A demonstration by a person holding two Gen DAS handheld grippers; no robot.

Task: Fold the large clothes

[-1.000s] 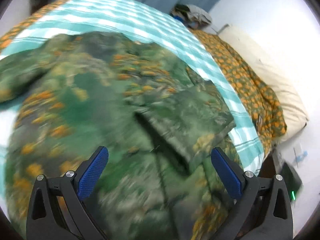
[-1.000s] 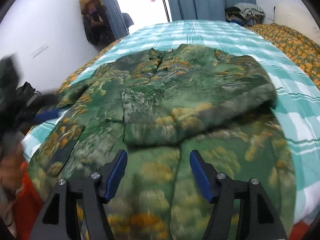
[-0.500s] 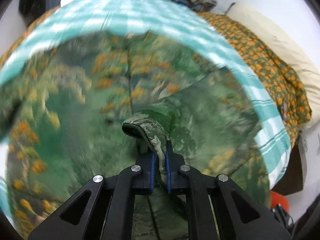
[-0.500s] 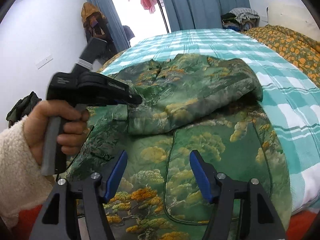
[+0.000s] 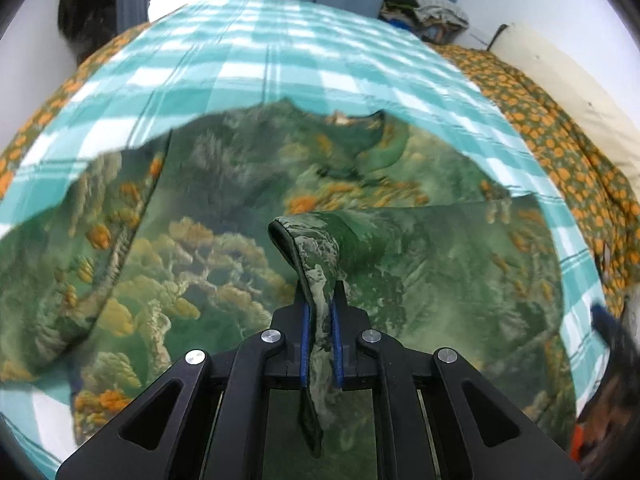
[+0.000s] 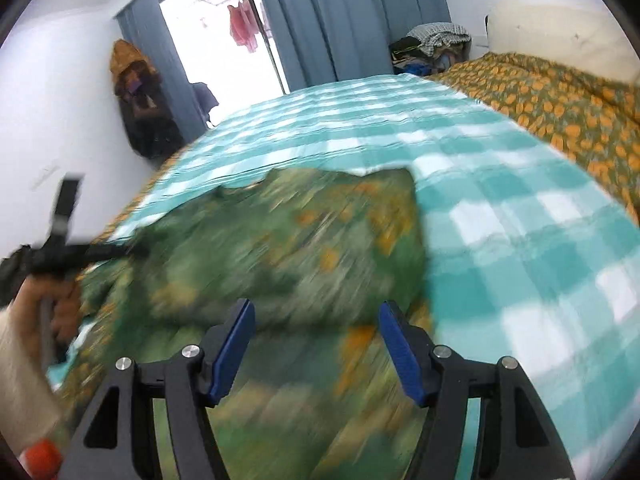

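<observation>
The jacket [image 5: 224,248] is a big green one with an orange and yellow landscape print, and it's spread out on the bed, on top of a teal and white checked sheet [image 5: 248,64]. It takes up most of the near end of the bed. One part of it is folded across the body from the right side, and the end of that piece sticks up in a little loop right in the middle of the left wrist view.

The left gripper [image 5: 319,344] has its jaws clamped on that raised bit of jacket, with the blue pads pressed flat on both sides of the fabric and a strip of it hanging down between the arms. In the right wrist view you can see a hand [image 6: 60,312] in a cream fuzzy sleeve [image 6: 20,384] gripping that tool over at the left edge, though it's pretty blurred.

The right gripper [image 6: 316,344] has its jaws apart with nothing between them. It hangs over the near right part of the jacket, which is smeared with motion blur there.

Further out there's an orange patterned blanket [image 6: 560,96] along the right side of the bed, a cream pillow [image 6: 552,28] against the wall, a pile of clothes [image 6: 436,42] in the far corner, and blue curtains [image 6: 344,16] beside a bright doorway.
</observation>
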